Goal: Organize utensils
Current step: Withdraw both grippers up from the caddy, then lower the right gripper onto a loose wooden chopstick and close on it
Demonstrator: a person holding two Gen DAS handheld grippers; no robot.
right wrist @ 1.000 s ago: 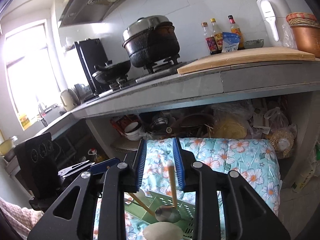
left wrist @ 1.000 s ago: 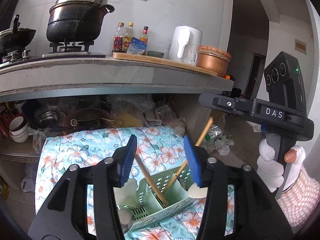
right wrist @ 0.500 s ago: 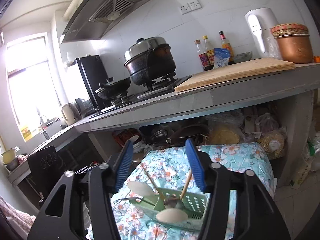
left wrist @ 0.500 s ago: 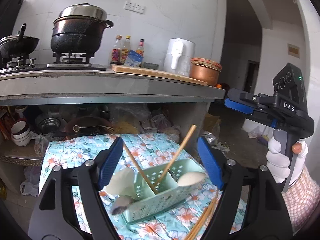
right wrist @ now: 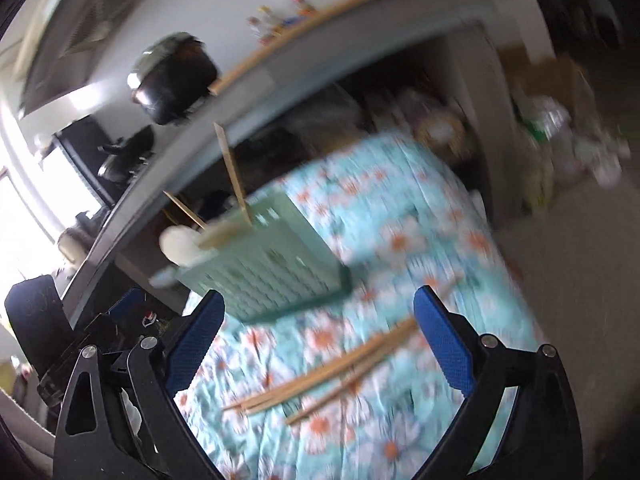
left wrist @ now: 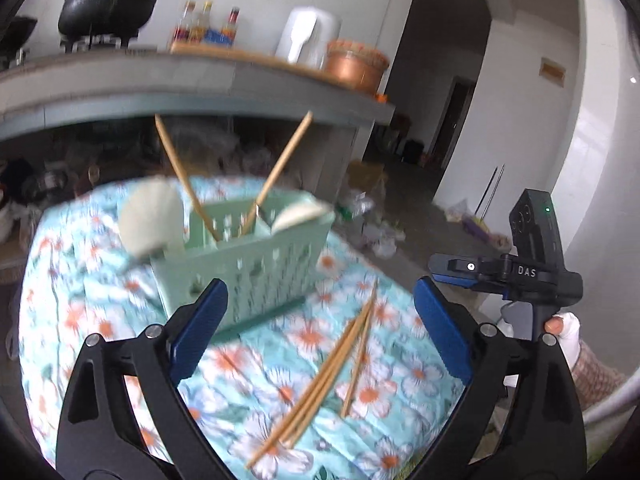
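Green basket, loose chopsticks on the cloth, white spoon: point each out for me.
Green basket [left wrist: 256, 276]: left wrist view, on its perforated front wall.
Loose chopsticks [left wrist: 320, 380]: left wrist view, mid-length of the bundle lying on the floral cloth.
White spoon [left wrist: 150, 216]: left wrist view, on its bowl, left of the basket.

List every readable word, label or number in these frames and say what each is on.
"DAS": white letters on the black right gripper body, seen from the left wrist view.
Labels on the sauce bottles: too blurred to read.
Orange wall plaque: too small to read.
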